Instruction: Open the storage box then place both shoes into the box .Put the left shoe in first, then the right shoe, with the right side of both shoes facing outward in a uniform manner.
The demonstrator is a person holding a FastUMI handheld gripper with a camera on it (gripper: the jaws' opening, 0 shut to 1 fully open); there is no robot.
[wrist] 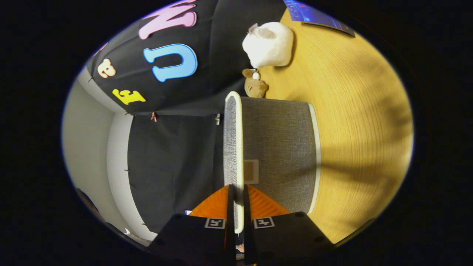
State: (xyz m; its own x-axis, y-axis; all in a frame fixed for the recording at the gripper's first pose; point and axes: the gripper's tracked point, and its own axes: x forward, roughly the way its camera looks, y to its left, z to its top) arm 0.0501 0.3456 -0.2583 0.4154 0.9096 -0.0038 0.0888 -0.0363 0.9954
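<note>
Your claw (238,199) is pinched narrow on the white-trimmed edge of the grey fabric lid (232,144), one finger pressing on each side of it. The lid stands edge-on to you and runs straight ahead from between the fingers. Just to the right of the fingers lies the storage box (281,147), its grey woven side facing you, with a small pale square label near the fingers and a white trim along its far right edge. You cannot see inside the box from here, so whether anything lies in it cannot be told. The whole view is rolled on its side.

Beyond the far end of the lid sits a small brown plush toy (255,85), partly hidden behind the box, and just beyond that a bigger white plush toy (269,44). Further off, right of the white toy, a dark flat thing (317,16) is cut off; what it is cannot be made out.

The box and toys rest on a light wooden table (362,122), crossed by soft shadows. Left of the fingers hangs the black cloth wall (170,162), with a pale wall (88,144) past it
</note>
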